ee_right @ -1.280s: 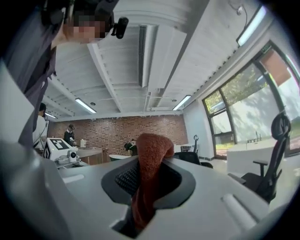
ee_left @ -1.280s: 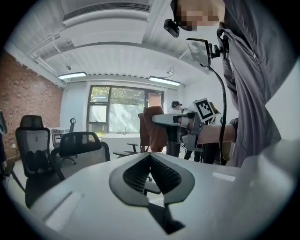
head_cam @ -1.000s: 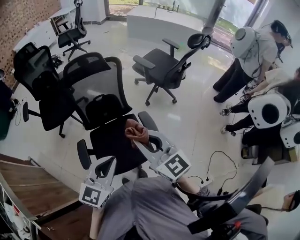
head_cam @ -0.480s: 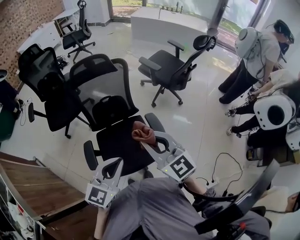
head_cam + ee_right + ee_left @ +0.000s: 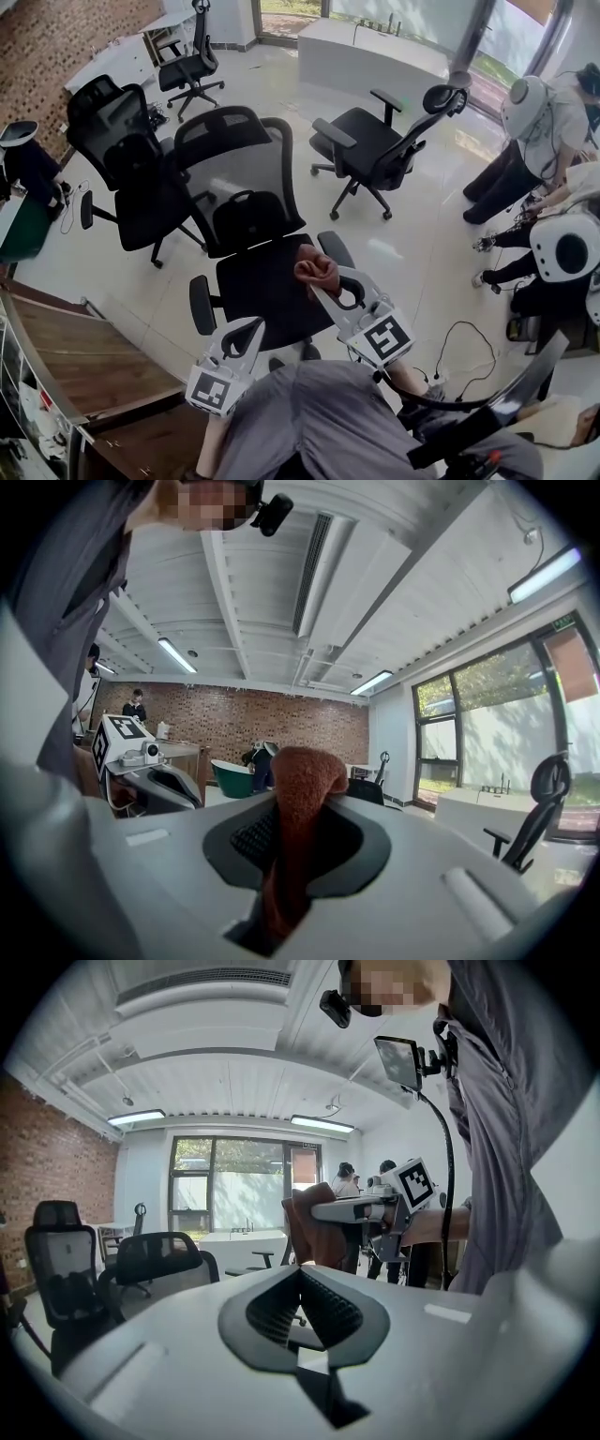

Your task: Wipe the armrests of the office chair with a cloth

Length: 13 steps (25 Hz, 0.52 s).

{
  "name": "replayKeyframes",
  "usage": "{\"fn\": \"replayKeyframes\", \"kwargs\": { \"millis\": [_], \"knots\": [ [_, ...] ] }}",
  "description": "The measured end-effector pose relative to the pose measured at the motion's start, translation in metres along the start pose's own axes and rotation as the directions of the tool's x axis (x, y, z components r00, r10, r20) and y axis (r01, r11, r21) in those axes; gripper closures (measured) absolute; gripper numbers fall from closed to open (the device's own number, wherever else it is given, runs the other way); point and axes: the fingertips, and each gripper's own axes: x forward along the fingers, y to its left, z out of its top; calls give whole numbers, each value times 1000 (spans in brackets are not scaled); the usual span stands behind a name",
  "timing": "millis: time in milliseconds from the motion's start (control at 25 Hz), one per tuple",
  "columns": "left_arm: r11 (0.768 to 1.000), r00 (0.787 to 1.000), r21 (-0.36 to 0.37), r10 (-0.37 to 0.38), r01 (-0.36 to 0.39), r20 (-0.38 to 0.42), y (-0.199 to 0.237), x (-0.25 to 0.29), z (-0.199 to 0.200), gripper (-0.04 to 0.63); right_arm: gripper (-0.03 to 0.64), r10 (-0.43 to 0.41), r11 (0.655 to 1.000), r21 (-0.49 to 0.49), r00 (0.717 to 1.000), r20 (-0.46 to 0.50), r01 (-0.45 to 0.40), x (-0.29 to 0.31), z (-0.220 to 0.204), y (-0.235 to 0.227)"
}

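A black mesh office chair (image 5: 267,291) stands right in front of me, its left armrest (image 5: 202,305) and right armrest (image 5: 336,248) flanking the seat. My right gripper (image 5: 324,281) is shut on a bunched brown cloth (image 5: 317,270), held over the seat's right side near the right armrest. In the right gripper view the cloth (image 5: 300,799) fills the gap between the jaws. My left gripper (image 5: 251,328) hovers at the seat's front edge, shut with nothing in it; its tips (image 5: 300,1271) meet. The left gripper view also catches the right gripper (image 5: 361,1211) with the cloth (image 5: 314,1227).
Another black chair (image 5: 136,173) stands close on the left, one more (image 5: 384,141) at the back right, a third (image 5: 192,61) far back. People (image 5: 548,122) are gathered at the right. A wooden desk (image 5: 84,361) lies lower left. A cable (image 5: 459,342) trails on the floor.
The head camera has shifted, so the whole scene slid right and down. Both grippers keep about the same place over the seat; the cloth stays held.
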Motion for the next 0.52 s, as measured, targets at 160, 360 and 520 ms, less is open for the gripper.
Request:
{"fn": "replayKeyframes", "kwargs": {
  "millis": [160,360,520],
  "knots": [
    [1000,1000,-3,12,-12,0,3,-3,-1,580,561,5,1000,-3,1000,0,-5,1,0,1],
    [1000,1000,-5,16,-16,4,3,-5,-3,580,561,8,1000,-6,999,-34,-9,-2,-8,3],
    [1000,1000,-8,17,-17,5,0,-7,-4,580,561,9,1000,-6,999,-44,-10,-4,-11,5]
  ]
}}
